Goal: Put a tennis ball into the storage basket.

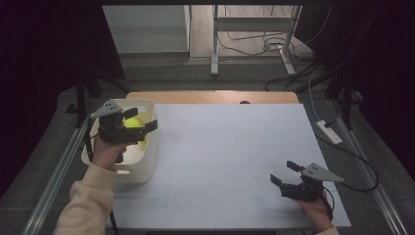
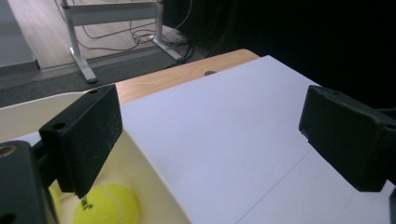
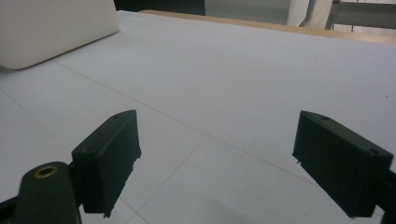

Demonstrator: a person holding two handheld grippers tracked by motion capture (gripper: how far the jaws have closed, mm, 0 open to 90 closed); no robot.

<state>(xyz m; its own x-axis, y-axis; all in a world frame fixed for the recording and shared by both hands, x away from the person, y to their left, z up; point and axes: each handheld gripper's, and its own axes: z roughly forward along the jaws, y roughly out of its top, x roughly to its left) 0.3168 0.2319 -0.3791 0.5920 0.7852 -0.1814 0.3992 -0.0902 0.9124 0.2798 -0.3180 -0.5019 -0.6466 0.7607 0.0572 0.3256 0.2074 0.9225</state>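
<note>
Item: tennis ball [image 1: 133, 123], resting in cream bin [image 1: 148, 166] at table's left. Your left gripper [image 1: 139, 121] hovers above, jaws apart, empty; lift it clear of the rim. Right gripper [image 1: 283, 172]: jaws apart, idle near right

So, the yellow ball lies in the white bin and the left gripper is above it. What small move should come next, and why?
Probably draw the left gripper away from the white bin, toward the table's middle. Its jaws stand open with nothing between them, and the tennis ball already rests inside the bin, so nothing seems left to do there. The right gripper rests open over the white table top.
</note>
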